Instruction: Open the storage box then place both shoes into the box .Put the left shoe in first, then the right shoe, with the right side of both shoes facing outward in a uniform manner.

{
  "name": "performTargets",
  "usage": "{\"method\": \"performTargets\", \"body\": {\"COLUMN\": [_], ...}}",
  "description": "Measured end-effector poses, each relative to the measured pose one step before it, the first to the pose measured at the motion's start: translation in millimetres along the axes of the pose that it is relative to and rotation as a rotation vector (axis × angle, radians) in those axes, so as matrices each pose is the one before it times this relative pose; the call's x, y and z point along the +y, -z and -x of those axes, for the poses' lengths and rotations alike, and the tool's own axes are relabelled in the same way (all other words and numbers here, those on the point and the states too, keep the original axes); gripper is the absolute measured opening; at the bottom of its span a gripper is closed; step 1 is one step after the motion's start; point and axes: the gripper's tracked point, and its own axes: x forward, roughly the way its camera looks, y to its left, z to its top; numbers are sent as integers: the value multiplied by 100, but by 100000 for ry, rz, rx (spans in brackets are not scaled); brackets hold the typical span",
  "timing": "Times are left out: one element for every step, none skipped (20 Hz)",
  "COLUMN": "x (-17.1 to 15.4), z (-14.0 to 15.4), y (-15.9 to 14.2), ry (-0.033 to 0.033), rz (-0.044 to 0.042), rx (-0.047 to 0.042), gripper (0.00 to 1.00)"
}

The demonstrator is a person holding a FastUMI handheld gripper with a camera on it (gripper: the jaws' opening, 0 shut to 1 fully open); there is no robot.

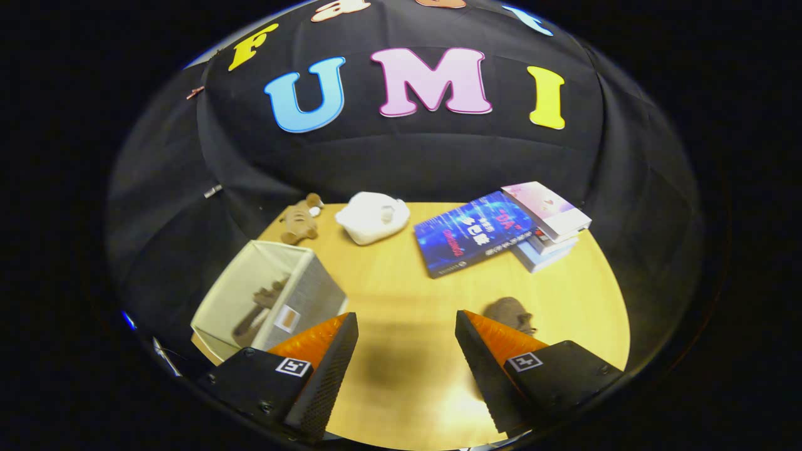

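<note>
Hand-held gripper is spread, holding nothing. Box has one shoe inside; other shoe on bench looks light, soft. Prob. best to grip it at the heel.

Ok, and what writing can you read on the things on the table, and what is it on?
Blue book: cover lettering, too blurred to read.
Pink book: nothing legible.
Storage box: small tag on its side, too small to read.
Gripper: open over the table, holding nothing; square coded markers, no words.
No text can be quoted.
</note>
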Motion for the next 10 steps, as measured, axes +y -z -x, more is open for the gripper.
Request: {"method": "performTargets", "body": {"x": [-2008,-2119,-2012,-1890,-1601,-1107,-743,-922,-870,-639], "z": [77,-32,-31,-244,-608,-742,-709,-890,-953,-962], "y": [957,1055,1399,1384,1513,1559,1186,910,560,411], "ry": [2709,3112,3688,3121,2376,1455,502,1004,1838,1507], "rz": [1091,1034,1052,647,667,-530,-1584,-521,266,374], "rx": [484,598,1686,1784,2817,3517,2977,2207,1334,1425], "gripper": [97,97,97,97,97,97,97,97,97,96]}}
